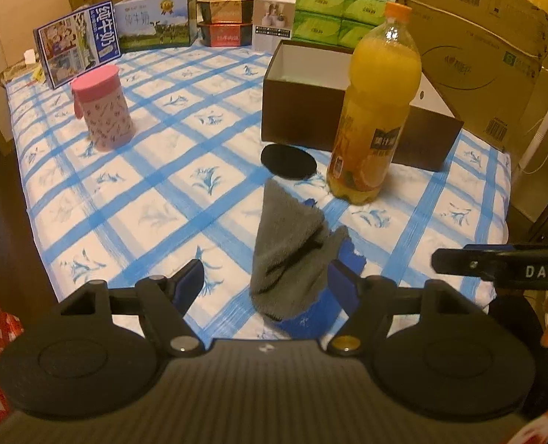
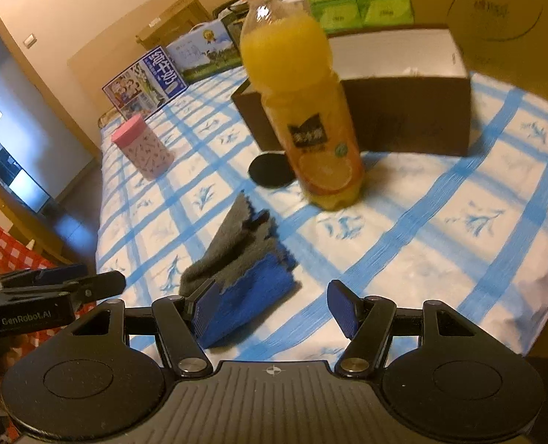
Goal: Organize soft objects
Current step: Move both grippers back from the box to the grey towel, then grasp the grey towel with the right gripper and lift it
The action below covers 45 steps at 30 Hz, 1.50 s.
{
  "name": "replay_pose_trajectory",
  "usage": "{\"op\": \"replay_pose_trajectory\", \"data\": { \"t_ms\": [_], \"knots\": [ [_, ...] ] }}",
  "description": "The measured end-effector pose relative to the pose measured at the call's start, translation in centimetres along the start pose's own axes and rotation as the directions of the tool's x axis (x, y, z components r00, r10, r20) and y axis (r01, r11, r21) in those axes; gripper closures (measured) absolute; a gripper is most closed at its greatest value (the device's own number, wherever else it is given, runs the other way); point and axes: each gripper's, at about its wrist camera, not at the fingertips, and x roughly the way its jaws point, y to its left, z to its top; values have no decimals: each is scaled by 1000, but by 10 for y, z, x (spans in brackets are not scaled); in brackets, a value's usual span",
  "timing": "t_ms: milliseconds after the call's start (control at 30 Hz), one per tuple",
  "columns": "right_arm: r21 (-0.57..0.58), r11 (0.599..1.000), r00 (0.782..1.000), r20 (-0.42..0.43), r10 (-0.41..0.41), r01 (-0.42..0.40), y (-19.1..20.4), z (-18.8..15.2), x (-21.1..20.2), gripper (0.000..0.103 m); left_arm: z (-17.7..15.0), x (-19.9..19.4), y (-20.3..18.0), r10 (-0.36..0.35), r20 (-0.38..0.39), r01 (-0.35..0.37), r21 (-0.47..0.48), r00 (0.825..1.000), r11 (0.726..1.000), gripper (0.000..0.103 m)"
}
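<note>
Approaching crumpled cloth (image 1: 288,255) on near counter (image 1: 133,185); left claw (image 1: 266,285) and right claw (image 2: 274,307) spread, empty. Next: pinch cloth edges.

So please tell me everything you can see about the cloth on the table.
The cloth is a small fluffy towel, grey on one side and blue on the other, with ragged edges. It lies crumpled and loosely folded on the checked tablecloth, one grey corner sticking up towards the black disc. It sits near the juice bottle, not touching it. Both the left gripper and right gripper are open around it; neither holds it.
</note>
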Motion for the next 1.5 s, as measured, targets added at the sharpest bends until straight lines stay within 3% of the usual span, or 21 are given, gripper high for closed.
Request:
{"op": "replay_pose_trajectory", "data": {
  "t_ms": [267, 633, 767, 800, 867, 967, 1167, 1367, 1500],
  "knots": [
    [48, 998, 995, -95, 41, -37, 12, -13, 45, 38, -11, 18, 11, 11, -44, -12, -19, 999, 1000, 31],
    [210, 974, 988, -109, 108, -83, 11, -17, 110, 38, -21, 42, 29, 15, -82, -18, -37, 997, 999, 32],
    [265, 963, 987, -133, 92, -54, 6, -20, 129, 39, -22, 48, 35, 20, -93, -25, -48, 995, 999, 33],
    [269, 962, 988, -129, 89, -51, 5, -20, 131, 43, -23, 50, 36, 22, -95, -27, -50, 995, 998, 35],
    [244, 969, 988, -132, 78, -44, 3, -20, 133, 82, -23, 51, 38, 24, -98, -30, -53, 995, 998, 35],
    [183, 983, 989, -140, 58, -31, 0, -17, 127, 95, -23, 51, 39, 27, -97, -32, -51, 995, 998, 36],
    [18, 999, 995, -98, -32, 34, -18, -8, 82, 97, -23, 49, 34, 11, -84, -15, -43, 996, 999, 37],
    [-121, 977, 984, -5, -177, 175, -39, 2, 24, 97, -21, 50, 25, -15, -76, 13, -30, 997, 999, 38],
    [-189, 964, 982, 66, -180, 189, -35, 12, 0, 97, -19, 52, 20, -30, -74, 28, -25, 997, 999, 38]
  ]
}}
